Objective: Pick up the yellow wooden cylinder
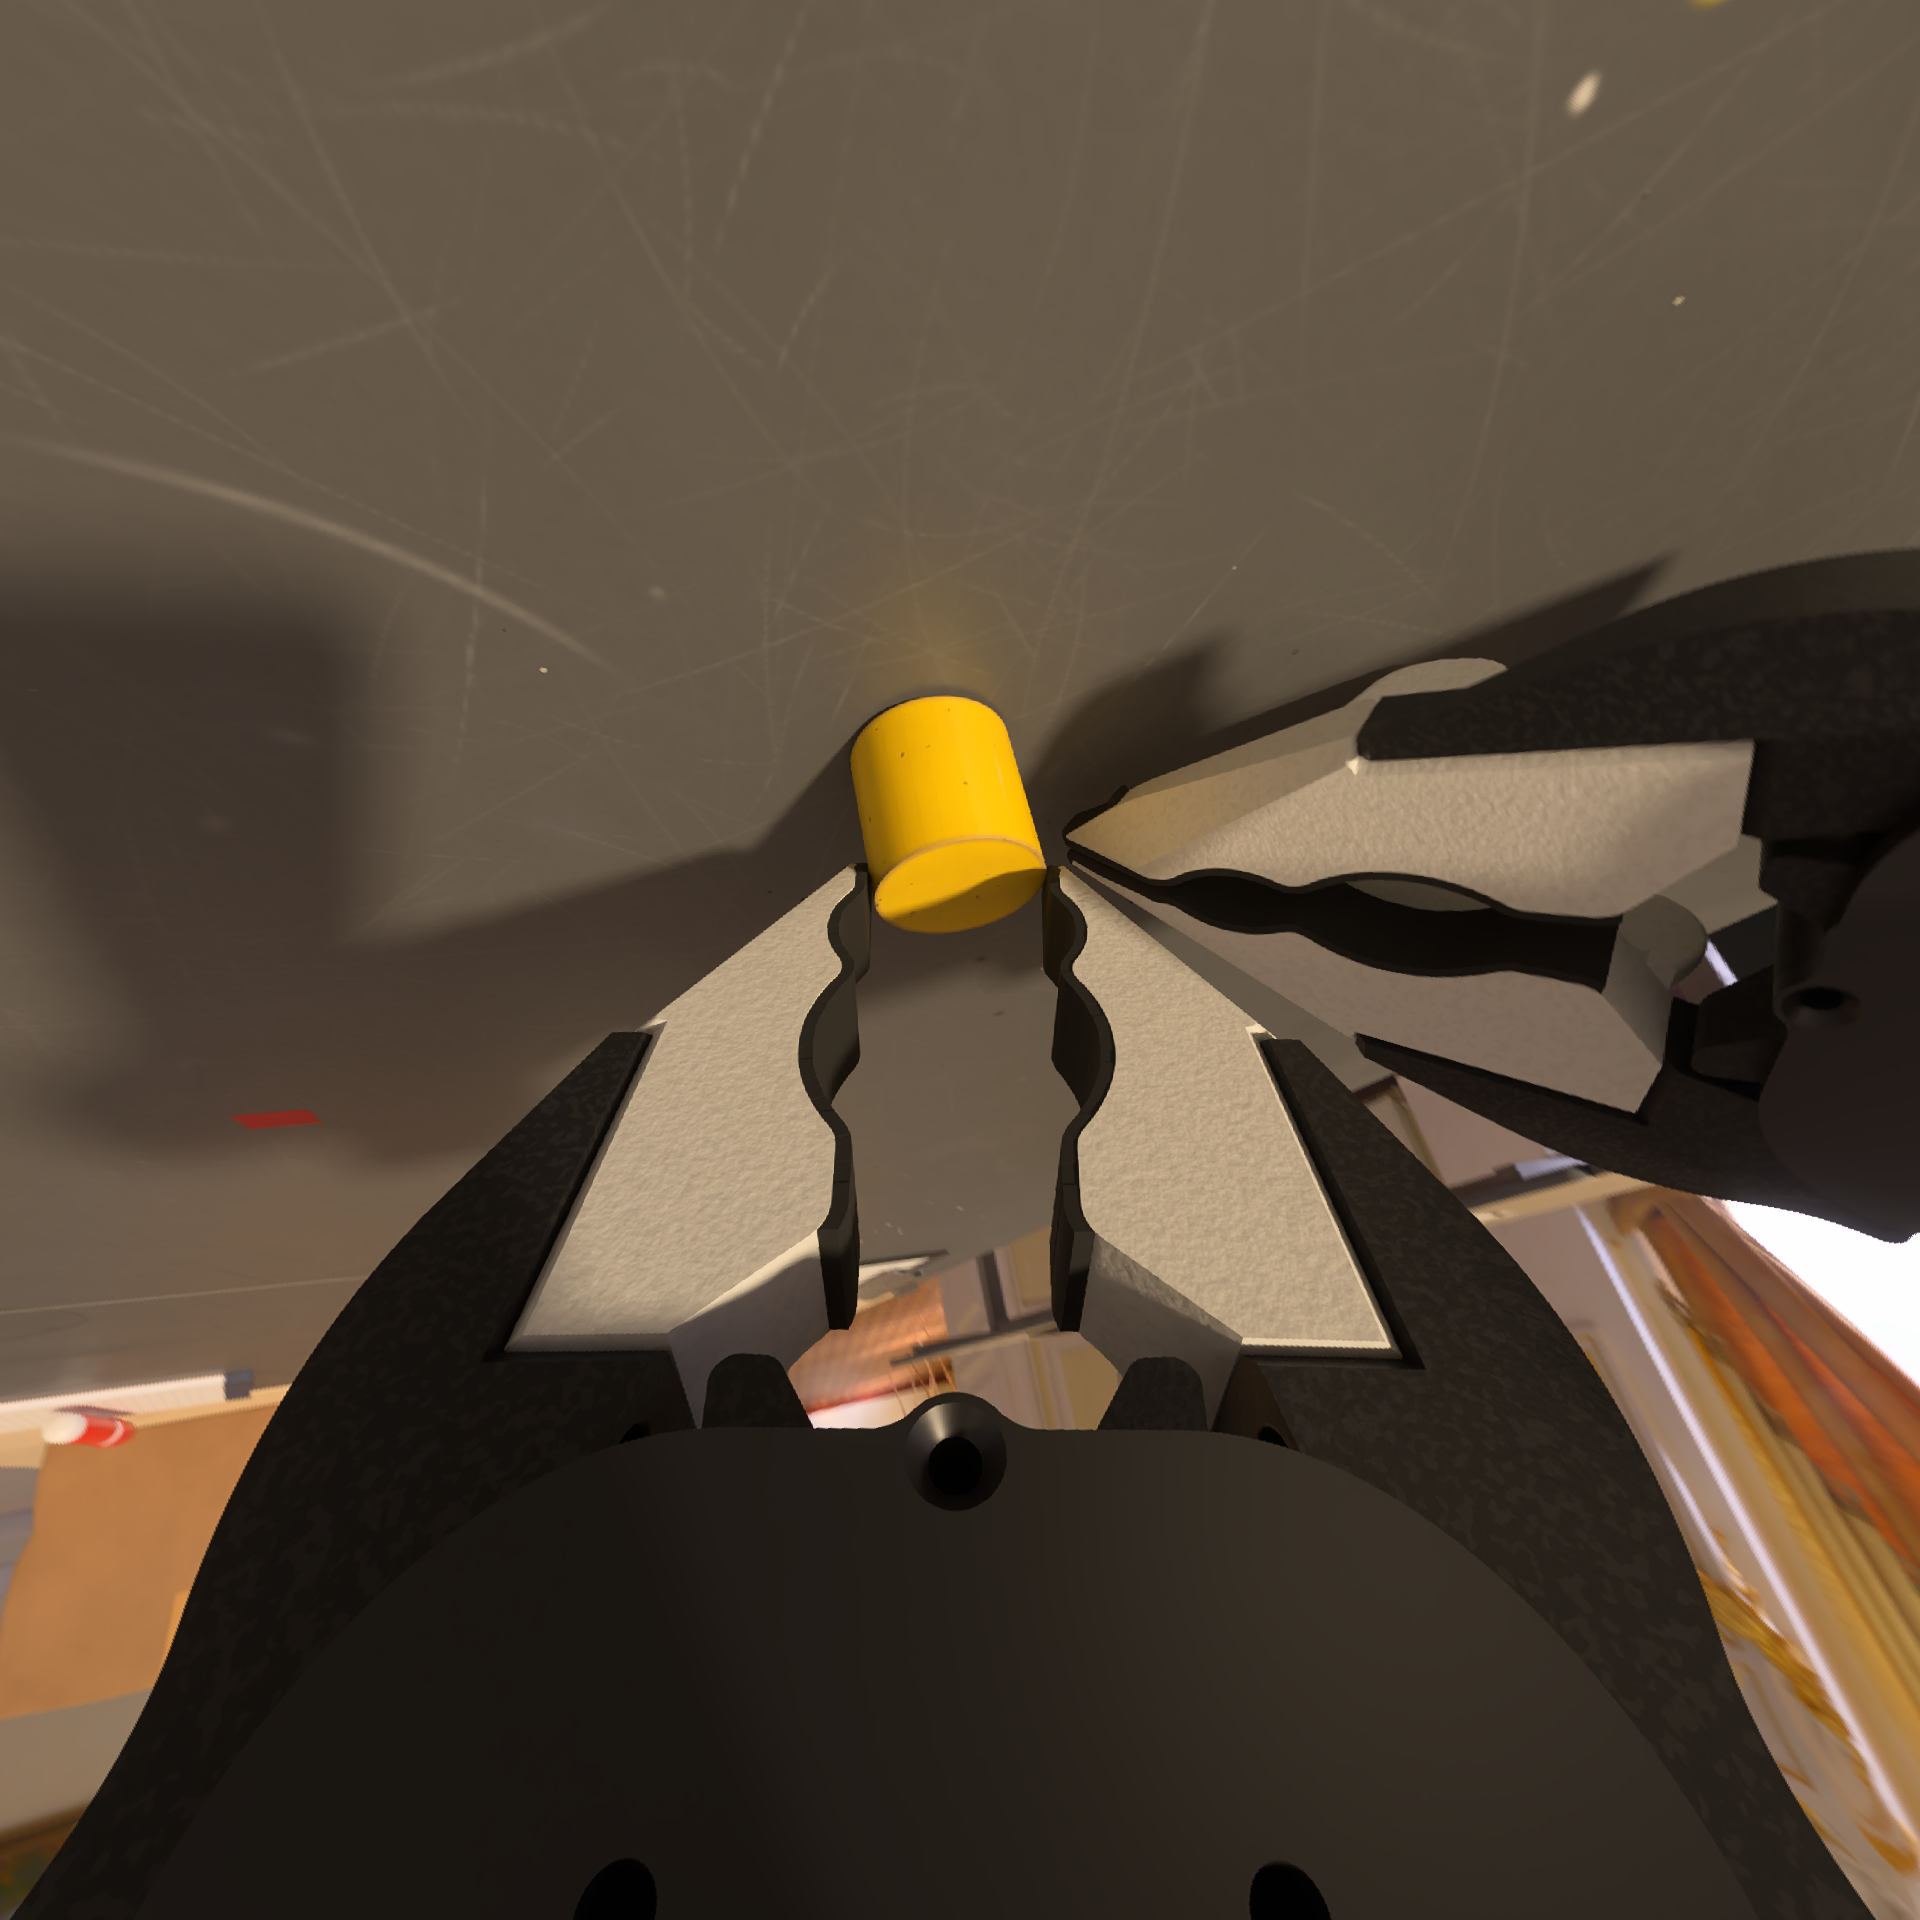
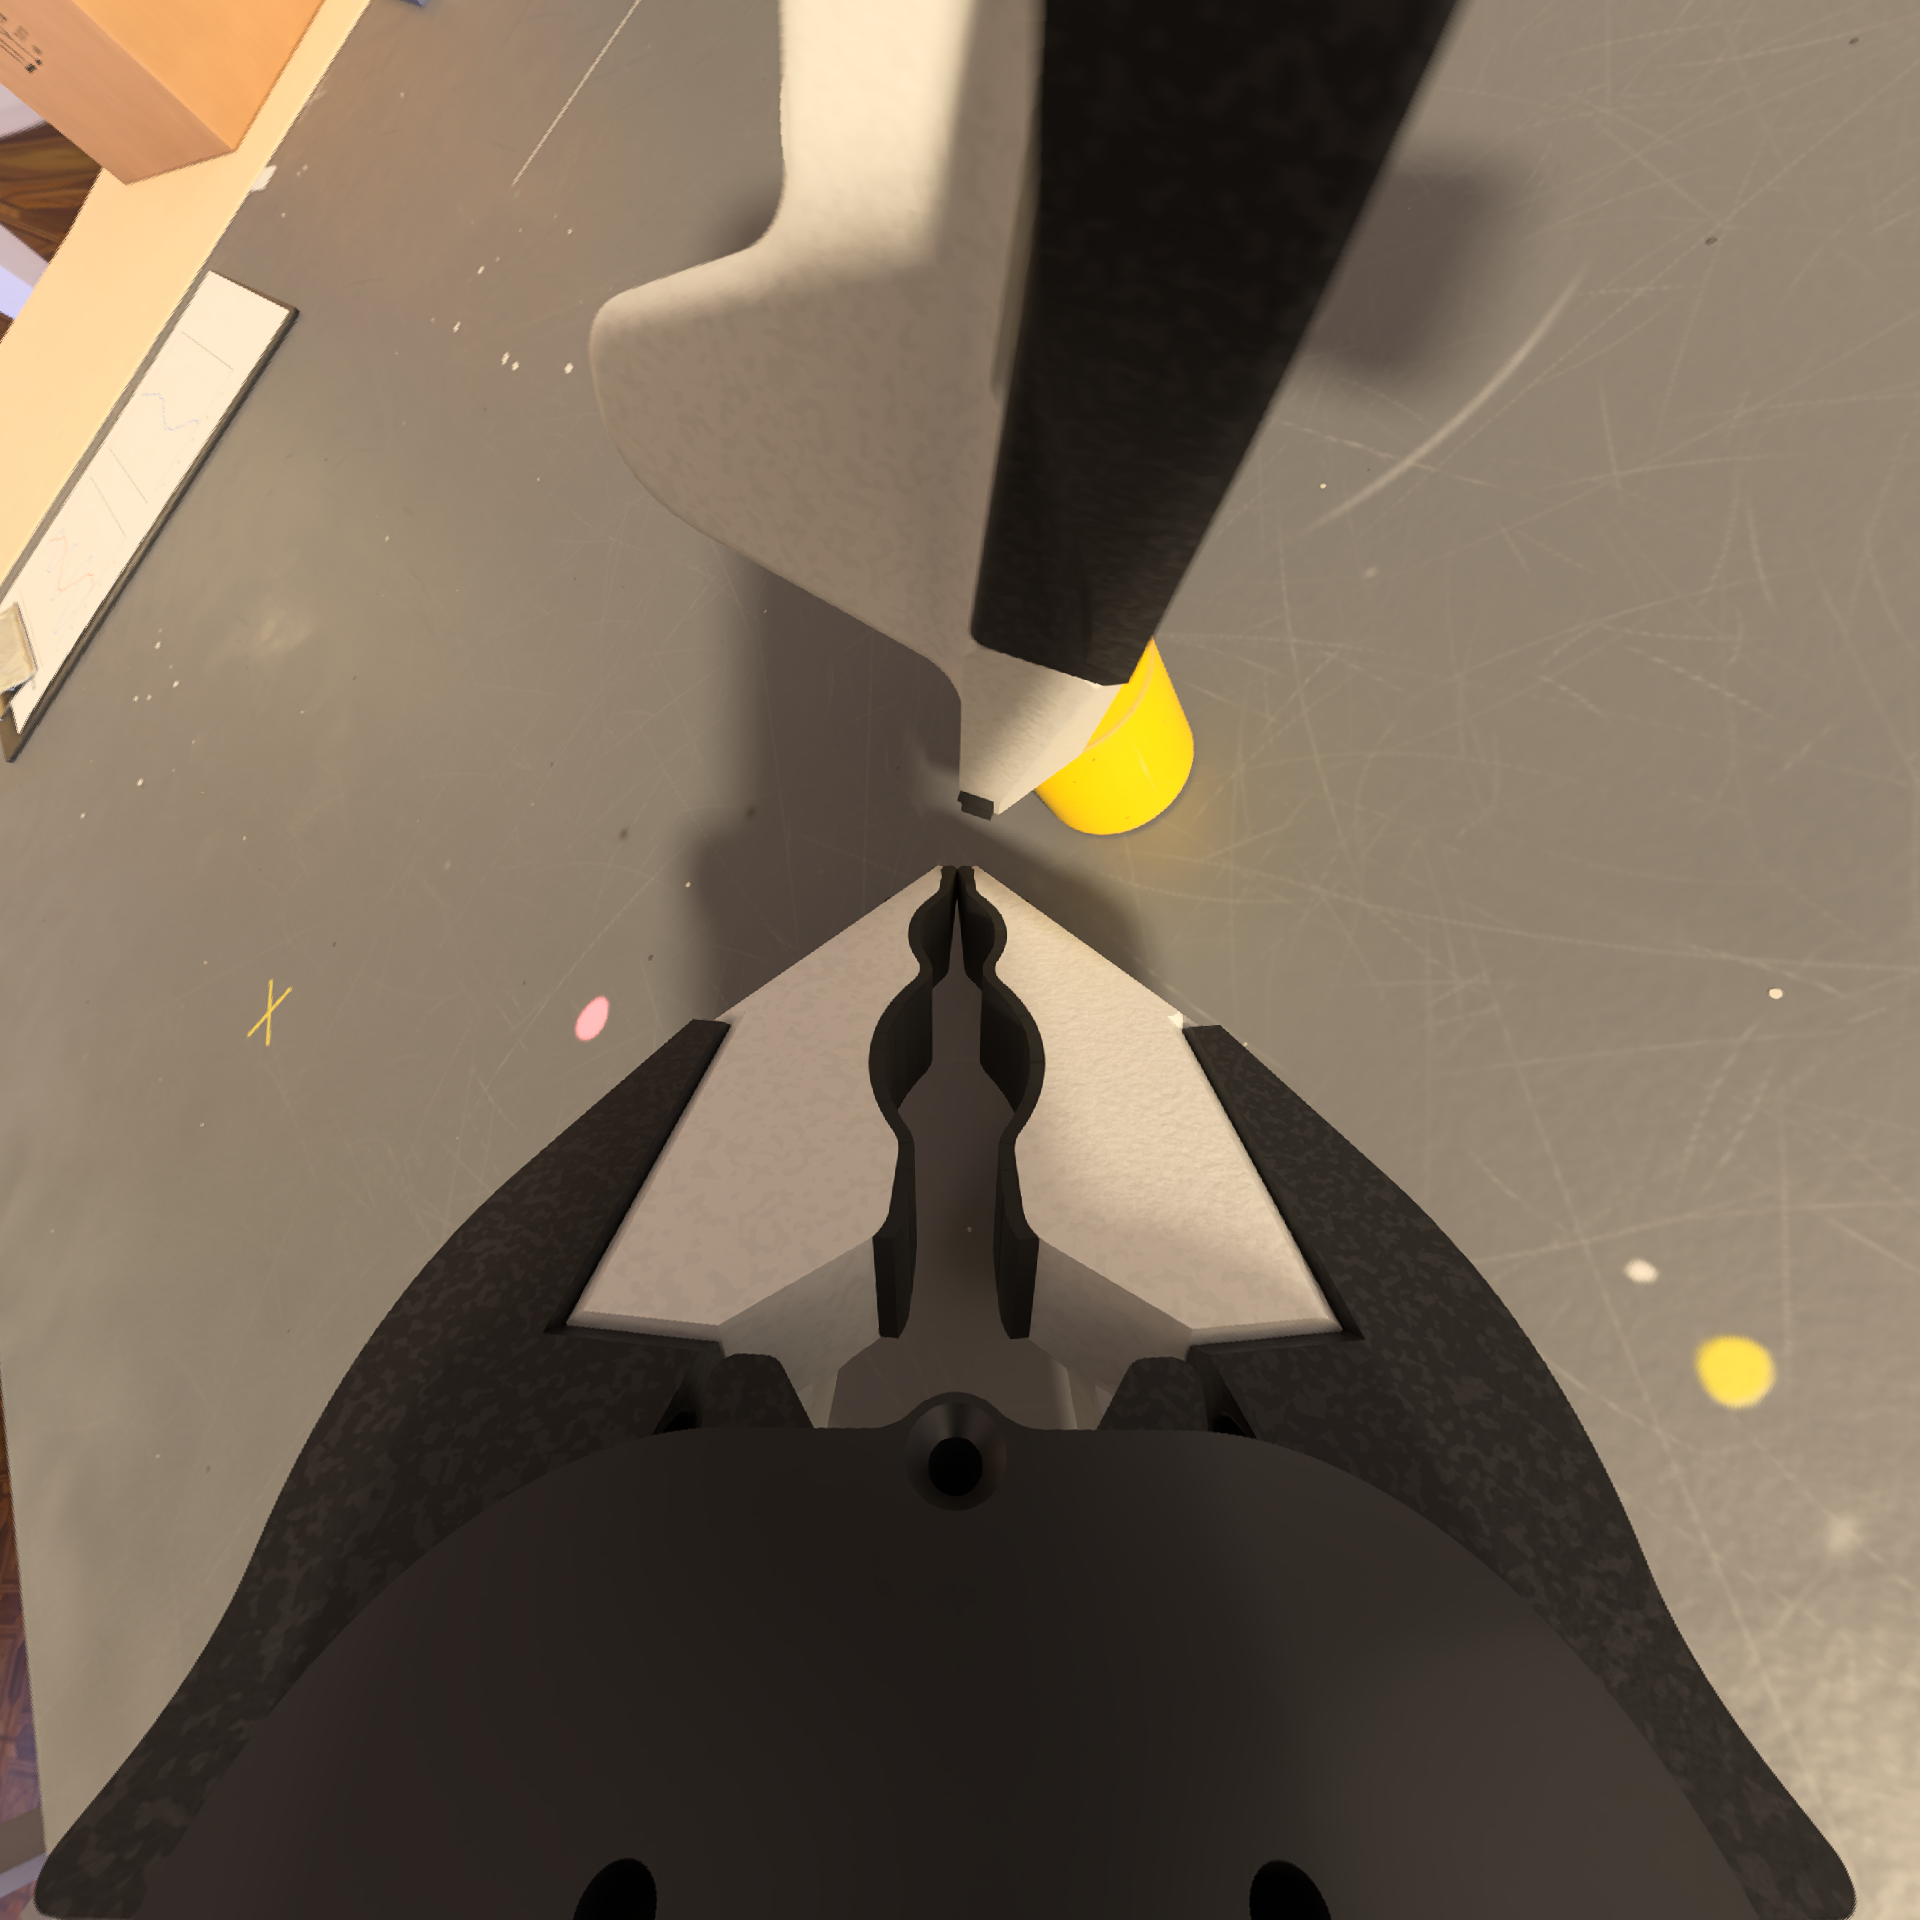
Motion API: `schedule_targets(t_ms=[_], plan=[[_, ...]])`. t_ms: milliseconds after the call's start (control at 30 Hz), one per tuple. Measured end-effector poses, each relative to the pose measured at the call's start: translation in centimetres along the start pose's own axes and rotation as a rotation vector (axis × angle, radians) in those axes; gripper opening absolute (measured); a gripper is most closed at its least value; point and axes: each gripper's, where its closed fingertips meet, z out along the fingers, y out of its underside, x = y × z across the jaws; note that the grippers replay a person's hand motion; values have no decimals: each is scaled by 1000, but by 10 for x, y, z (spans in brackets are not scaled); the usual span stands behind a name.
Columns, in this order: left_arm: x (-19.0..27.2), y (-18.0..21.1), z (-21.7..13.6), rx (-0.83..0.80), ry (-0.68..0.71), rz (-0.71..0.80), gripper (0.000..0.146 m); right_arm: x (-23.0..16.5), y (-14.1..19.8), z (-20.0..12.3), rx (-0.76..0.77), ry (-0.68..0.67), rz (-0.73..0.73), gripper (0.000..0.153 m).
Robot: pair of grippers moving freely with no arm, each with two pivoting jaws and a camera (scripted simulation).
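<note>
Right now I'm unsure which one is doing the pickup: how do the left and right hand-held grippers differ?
The left hand-held gripper is open, while the right hand-held gripper is shut with nothing between its fingers. The left one's fingertips flank the near end of the yellow cylinder lying on the table; the right one's tips stop just beside it. Both share black bodies with pale fingers.
</note>
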Motion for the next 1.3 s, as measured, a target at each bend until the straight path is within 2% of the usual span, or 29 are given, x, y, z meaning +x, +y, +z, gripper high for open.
schedule_targets(t_ms=[200, 467, 600, 700, 1067, 1300], plan=[[2, 1, -9, 214, -63, 75, 33, -1, -4, -3, 29, -16, 10, 0], [5, 13, -32, 668, -138, 124, 33, -6, -14, -8, 103, -60, 8, 0], [2, 16, -32, 827, -155, 105, 33, -6, -22, -11, 151, -58, -17, 0], [-1, 14, -27, 881, -165, 94, 33, -3, -22, -12, 148, -36, -33, 0], [-3, 8, -25, 916, -56, 108, 33, 15, -21, -16, 116, 54, -84, 0], [-5, 7, -27, 932, -60, 115, 33, 20, -24, -17, 125, 41, -55, 0]])
